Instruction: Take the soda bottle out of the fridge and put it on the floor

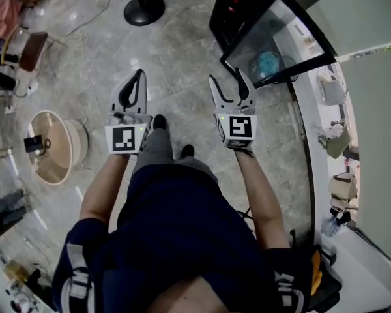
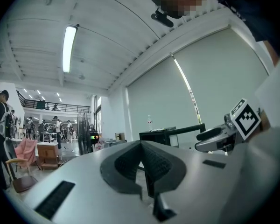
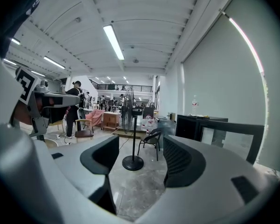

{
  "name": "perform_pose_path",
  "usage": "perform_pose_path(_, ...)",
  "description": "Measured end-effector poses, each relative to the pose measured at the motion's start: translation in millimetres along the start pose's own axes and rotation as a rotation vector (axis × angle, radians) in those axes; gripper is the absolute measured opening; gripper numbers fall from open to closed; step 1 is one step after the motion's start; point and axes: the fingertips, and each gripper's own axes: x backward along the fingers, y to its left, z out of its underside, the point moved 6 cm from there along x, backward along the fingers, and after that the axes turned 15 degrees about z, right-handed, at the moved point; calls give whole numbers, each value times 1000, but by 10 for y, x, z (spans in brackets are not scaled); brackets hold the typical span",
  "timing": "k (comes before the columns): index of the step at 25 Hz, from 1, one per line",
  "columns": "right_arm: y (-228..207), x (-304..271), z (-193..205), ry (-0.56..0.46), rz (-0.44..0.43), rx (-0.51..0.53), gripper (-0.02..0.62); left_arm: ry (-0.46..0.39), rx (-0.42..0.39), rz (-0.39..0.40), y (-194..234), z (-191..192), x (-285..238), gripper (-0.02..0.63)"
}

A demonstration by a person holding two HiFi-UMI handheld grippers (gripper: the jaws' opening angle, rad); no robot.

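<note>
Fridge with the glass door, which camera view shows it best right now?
The head view: the black fridge sits large at top right, seen from above, its glass door swung open. The right gripper view shows the fridge small and side-on. The left gripper view shows only its upper part, far off.

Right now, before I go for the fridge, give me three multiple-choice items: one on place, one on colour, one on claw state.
1. The fridge stands: A) ahead, to the right; B) ahead, to the left; C) behind.
2. Its cabinet is: A) white; B) black; C) red.
3. Which claw is open? A) left; B) right; C) neither.
1 A: the head view shows it at upper right.
2 B: dark casing behind the glass door.
3 B: the right claw has its jaws apart, with floor showing between them; the left claw has its jaws together.
</note>
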Motion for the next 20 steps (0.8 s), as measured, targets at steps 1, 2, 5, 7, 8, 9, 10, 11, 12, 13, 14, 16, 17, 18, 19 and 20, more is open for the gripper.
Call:
perform_pose_path(1,19,-91,7,1,4,-1,311,2,3,7,61,16,-51,23)
perform_pose_path(2,41,-193,16,2,10,-3,311,1,3,15,134,33,-109,23)
perform_pose_path(5,132,-537,15,3,29,-8,311,-12,4,44,395,87,-316,23)
perform_pose_path(7,198,-815,-1,8,52,-10,311,-24,5,79,614,126,-516,23)
perform_pose_path(8,220,-985,22,14,70,-9,311,-31,7,100,744,150,-643,23)
perform_pose_path(9,238,-1179,59,25,90,-10,311,-36,10,124,889,181,-788,23)
perform_pose_path(10,255,-1397,93,36,109,-14,311,-36,14,147,1047,219,-947,23)
perform_pose_path(11,271,-1633,119,45,126,-23,311,-33,16,171,1212,261,-1118,23)
perform_pose_path(12,280,-1881,136,50,141,-33,311,-30,14,192,1377,303,-1298,23)
perform_pose_path(13,279,-2133,148,54,156,-42,311,-27,11,212,1537,343,-1484,23)
perform_pose_path(14,276,-2381,164,61,172,-49,311,-23,9,232,1690,386,-1667,23)
perform_pose_path(16,276,-2830,207,84,211,-60,311,-12,11,279,1985,481,-2016,23)
perform_pose_path(17,279,-3008,223,98,236,-68,311,-6,17,307,2121,517,-2169,23)
perform_pose_path(18,286,-3149,231,111,264,-78,311,-1,23,336,2244,538,-2299,23)
perform_pose_path(19,295,-3264,232,123,290,-88,311,2,26,362,2355,545,-2410,23)
perform_pose_path(20,300,-3367,234,133,311,-96,310,5,26,383,2452,546,-2506,23)
